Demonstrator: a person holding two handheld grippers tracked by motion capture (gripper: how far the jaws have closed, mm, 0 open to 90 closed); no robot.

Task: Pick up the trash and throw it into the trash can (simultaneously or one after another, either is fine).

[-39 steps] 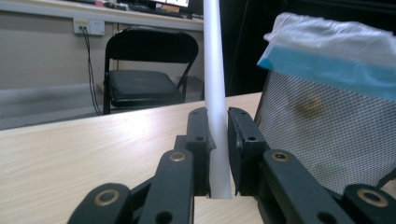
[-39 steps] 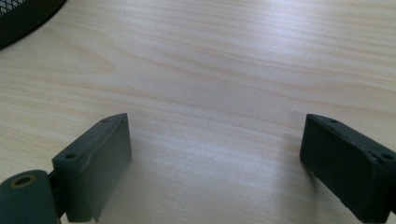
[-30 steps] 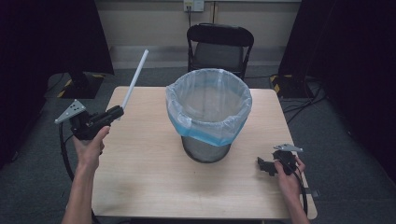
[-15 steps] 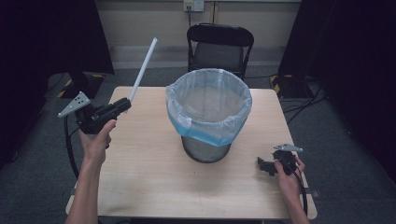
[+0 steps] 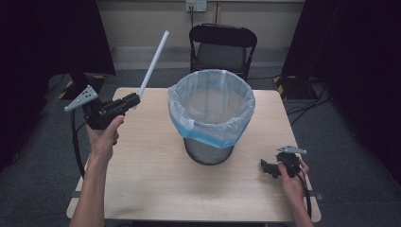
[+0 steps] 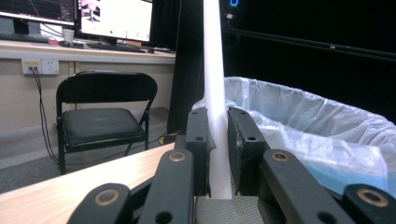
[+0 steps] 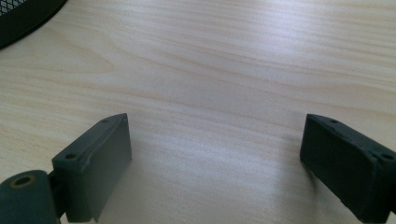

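High view: left gripper (image 5: 131,100) clamped on white tube (image 5: 152,63) rising beyond its jaws, bin (image 5: 211,113) alongside; right gripper (image 5: 270,168) jaws apart, nothing between.

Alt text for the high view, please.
The left tongs grip a long white tube angled up beside a bag-lined mesh bin on a wooden table. The right tongs rest open near the table's right edge.

High view overhead; claw views close, sharing table (image 5: 142,179).
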